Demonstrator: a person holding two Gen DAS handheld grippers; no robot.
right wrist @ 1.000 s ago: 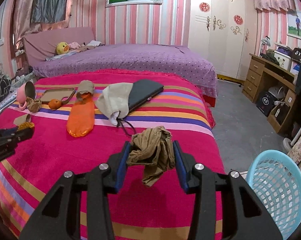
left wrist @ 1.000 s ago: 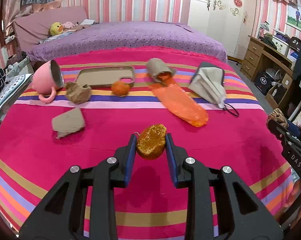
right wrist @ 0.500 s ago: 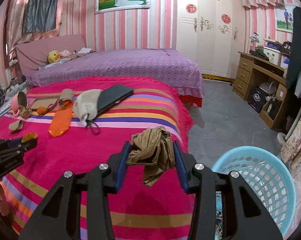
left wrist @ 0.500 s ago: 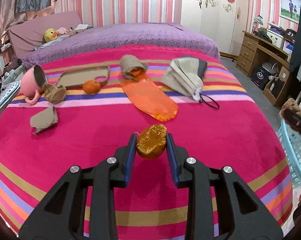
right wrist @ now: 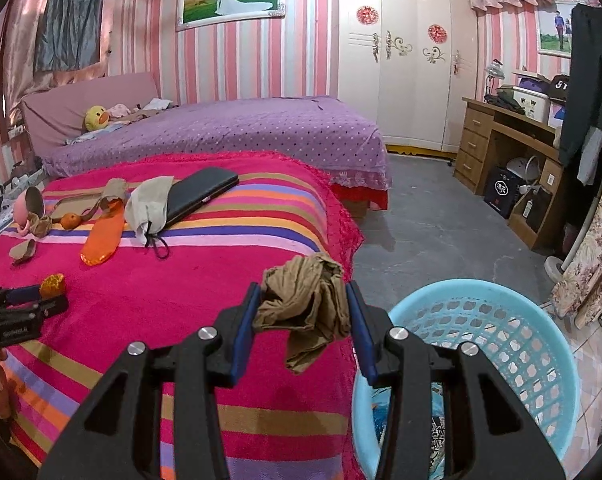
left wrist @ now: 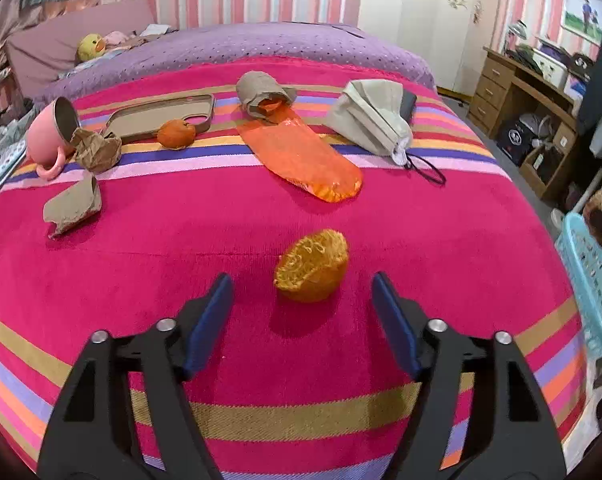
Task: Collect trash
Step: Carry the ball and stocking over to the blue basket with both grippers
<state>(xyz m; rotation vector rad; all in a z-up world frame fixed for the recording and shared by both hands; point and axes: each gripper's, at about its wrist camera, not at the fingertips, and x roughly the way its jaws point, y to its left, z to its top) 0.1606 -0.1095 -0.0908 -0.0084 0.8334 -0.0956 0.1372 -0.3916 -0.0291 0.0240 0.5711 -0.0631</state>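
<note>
A bed under a pink striped blanket [left wrist: 181,248] holds an orange peel [left wrist: 312,266] at centre, an orange bag [left wrist: 301,156] at 12 o'clock, torn cardboard [left wrist: 73,210] and a pink mug [left wrist: 47,136] at 10, a grey pouch [left wrist: 371,118] at 1.

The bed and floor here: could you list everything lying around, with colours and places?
orange peel: one, orange, near bed edge between the opening left fingers, untouched
whole orange: one, orange, by the phone case
phone case: one, tan, far side
mug: one, pink, tipped, far left
crumpled paper: one, brown, at mug
cardboard scrap: one, tan, left
plastic bag: one, orange, centre
pouch: one, beige, right
basket: one, blue, floor
brown rag: one, clamped
left gripper: black, blue pads
right gripper: the same
</note>
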